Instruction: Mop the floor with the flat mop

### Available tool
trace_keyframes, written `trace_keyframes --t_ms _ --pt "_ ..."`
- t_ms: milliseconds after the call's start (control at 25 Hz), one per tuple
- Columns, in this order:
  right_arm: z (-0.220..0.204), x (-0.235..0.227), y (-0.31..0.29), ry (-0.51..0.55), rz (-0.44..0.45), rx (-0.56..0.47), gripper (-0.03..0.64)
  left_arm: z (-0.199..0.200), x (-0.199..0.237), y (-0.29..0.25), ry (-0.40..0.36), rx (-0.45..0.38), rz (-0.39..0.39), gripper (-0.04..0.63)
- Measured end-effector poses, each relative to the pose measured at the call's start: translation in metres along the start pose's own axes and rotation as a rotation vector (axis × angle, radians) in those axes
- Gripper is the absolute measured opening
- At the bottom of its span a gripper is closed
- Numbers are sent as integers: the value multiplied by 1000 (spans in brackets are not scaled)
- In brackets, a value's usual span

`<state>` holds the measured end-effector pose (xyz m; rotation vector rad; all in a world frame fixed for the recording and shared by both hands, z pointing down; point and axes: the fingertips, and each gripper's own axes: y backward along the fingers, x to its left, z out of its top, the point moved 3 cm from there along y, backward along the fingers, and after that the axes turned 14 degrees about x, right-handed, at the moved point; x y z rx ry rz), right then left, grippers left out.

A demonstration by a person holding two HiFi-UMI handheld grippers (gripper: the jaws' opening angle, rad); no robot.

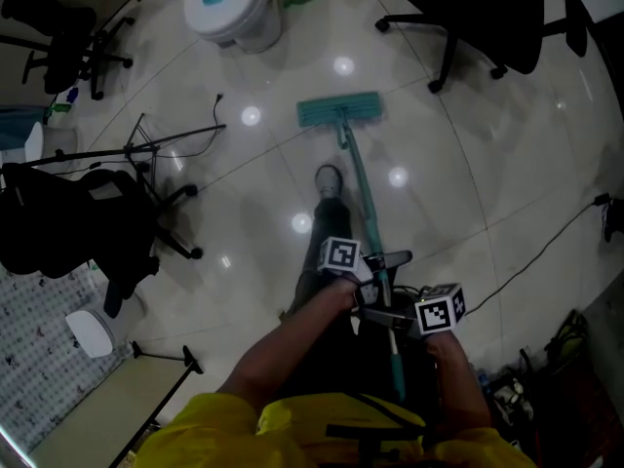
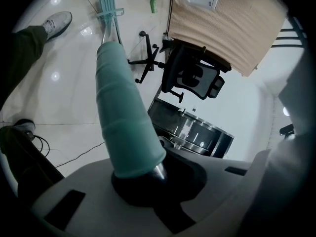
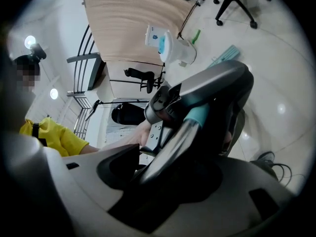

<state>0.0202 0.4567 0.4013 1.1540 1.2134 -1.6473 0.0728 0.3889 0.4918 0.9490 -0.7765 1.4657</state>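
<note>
**Q:** Entry check. What is in frame, biggest first?

**A:** I see a glossy pale floor [image 1: 468,164] throughout. The flat mop [image 1: 339,112] is my reference. A black office chair [image 1: 487,18] stands beyond the mop and to its right. A second black chair [image 1: 88,222] stands well off to its left. A white bucket [image 1: 229,3] sits beyond the mop on the left.

**Q:** And the mop itself?

**A:** Its teal head lies flat on the floor. The handle [image 1: 363,193] slants back from the head toward me. The person's shoe [image 1: 329,178] is just left of the handle, behind the head.

**Q:** Claws?

**A:** The left gripper [image 2: 148,181] is clamped round the handle's teal sleeve. The right gripper [image 3: 168,177] is clamped on the bare metal shaft, further from the head than the left. In the head view the two sit just beside each other on the handle.
</note>
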Motion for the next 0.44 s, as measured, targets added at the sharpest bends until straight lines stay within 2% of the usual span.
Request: trace_keyframes --t_ms 200,440 --pt "-19 1 2 24 -11 7 256 -15 1 -7 -22 -11 -10 41" --pt "-45 11 5 13 -9 30 256 -43 1 -15 5 -15 -12 41"
